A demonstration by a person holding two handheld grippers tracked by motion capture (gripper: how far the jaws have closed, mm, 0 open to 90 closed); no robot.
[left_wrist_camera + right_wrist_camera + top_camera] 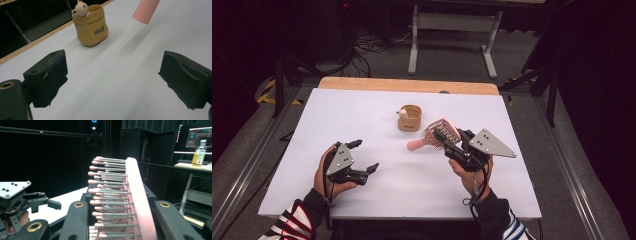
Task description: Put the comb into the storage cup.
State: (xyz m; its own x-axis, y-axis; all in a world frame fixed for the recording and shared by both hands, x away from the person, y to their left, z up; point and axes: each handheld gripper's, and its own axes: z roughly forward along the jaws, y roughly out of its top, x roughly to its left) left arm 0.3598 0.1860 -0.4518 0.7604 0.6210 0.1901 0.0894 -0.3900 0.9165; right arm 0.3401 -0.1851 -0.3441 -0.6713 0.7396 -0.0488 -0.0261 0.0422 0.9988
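High view: pink hairbrush (438, 134) is clamped in right gripper (451, 141), handle aimed at wide-open, empty left gripper (363, 157).

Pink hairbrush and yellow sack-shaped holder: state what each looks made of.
Pink hairbrush: smooth, matte plastic by the look; grey bristles with pink ball tips, held in the right claw. Yellow sack-shaped holder: glossy moulded folds suggest glazed ceramic or resin; cannot tell which.

I wear striped sleeves (294, 224) with dark cuffs; my black grippers carry grey triangular plates (491, 142) dotted with dark screws, cables trailing.
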